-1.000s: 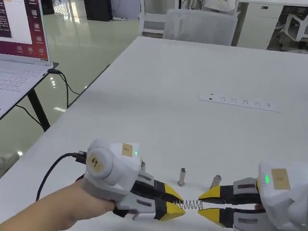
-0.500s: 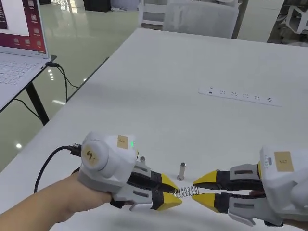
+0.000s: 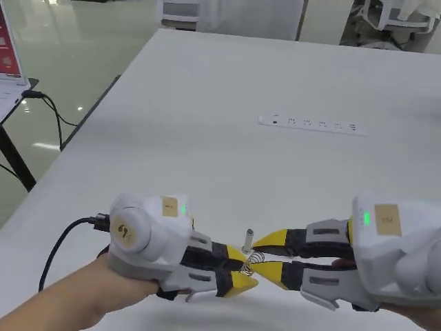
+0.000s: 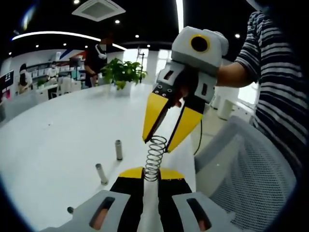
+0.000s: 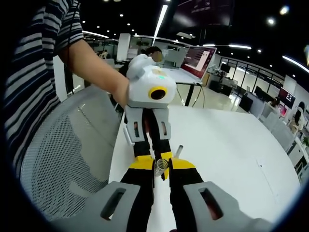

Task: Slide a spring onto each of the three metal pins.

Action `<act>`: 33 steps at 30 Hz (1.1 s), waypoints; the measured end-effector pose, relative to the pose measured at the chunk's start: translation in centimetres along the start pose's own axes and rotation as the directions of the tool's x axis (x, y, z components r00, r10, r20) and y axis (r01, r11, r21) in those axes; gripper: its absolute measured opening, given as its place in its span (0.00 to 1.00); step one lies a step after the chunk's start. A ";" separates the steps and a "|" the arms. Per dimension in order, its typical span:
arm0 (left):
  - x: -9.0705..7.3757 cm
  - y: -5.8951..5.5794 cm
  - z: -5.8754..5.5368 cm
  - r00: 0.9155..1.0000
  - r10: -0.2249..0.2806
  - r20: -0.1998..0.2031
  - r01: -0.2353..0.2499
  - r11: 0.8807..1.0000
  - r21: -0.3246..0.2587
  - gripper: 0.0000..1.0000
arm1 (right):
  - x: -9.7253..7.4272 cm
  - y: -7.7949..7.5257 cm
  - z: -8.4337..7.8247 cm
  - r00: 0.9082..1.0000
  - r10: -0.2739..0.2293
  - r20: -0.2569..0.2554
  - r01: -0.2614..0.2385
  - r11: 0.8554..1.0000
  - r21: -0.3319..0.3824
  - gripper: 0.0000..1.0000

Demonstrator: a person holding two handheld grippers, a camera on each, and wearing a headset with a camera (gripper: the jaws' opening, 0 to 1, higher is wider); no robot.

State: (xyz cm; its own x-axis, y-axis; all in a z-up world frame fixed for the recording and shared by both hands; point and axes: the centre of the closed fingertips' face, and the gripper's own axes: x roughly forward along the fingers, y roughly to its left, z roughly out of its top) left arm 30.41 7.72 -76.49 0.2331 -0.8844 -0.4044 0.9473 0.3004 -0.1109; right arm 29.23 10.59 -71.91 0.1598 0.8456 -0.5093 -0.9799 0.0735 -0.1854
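**Spring held at both ends**

The spring (image 3: 255,259) lies level above the bench (image 3: 207,138), long axis left to right, just near of an upright pin (image 3: 249,239). The left gripper (image 4: 150,174) has its jaws pinched on the left end. The right gripper (image 5: 161,166) has its jaws narrowed onto the right end.

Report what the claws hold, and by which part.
The left claw pinches the spring by one end; the right claw straddles its other end, grip unclear.
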 end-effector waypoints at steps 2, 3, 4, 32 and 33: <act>0.0 0.0 -0.1 1.000 -0.003 -0.001 0.003 1.000 0.003 0.02 | 0.3 0.2 0.1 1.000 -0.008 0.001 0.008 1.000 0.001 0.07; 0.0 0.0 -0.3 1.000 -0.002 -0.003 0.003 1.000 0.008 0.02 | 0.5 0.2 0.3 1.000 -0.016 0.010 0.016 1.000 0.008 0.07; 0.0 -0.1 -0.4 1.000 -0.007 -0.007 0.007 1.000 0.003 0.02 | 0.6 0.2 0.2 1.000 -0.023 0.005 0.023 1.000 0.005 0.07; -0.9 -0.2 0.1 1.000 -0.003 0.030 0.003 1.000 0.000 0.02 | 0.7 -0.1 0.9 0.993 -0.115 -0.027 0.115 0.993 -0.009 0.10; -0.9 -0.2 0.1 0.999 -0.002 0.032 0.002 1.000 -0.004 0.02 | 0.8 -0.1 0.9 0.993 -0.113 -0.025 0.113 0.994 -0.007 0.11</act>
State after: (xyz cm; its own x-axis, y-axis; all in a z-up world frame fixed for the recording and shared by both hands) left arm 30.01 8.44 -75.95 0.2382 -0.8961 -0.3745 0.9470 0.2998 -0.1151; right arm 29.35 11.73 -71.53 0.2730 0.8181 -0.5061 -0.9547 0.1655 -0.2474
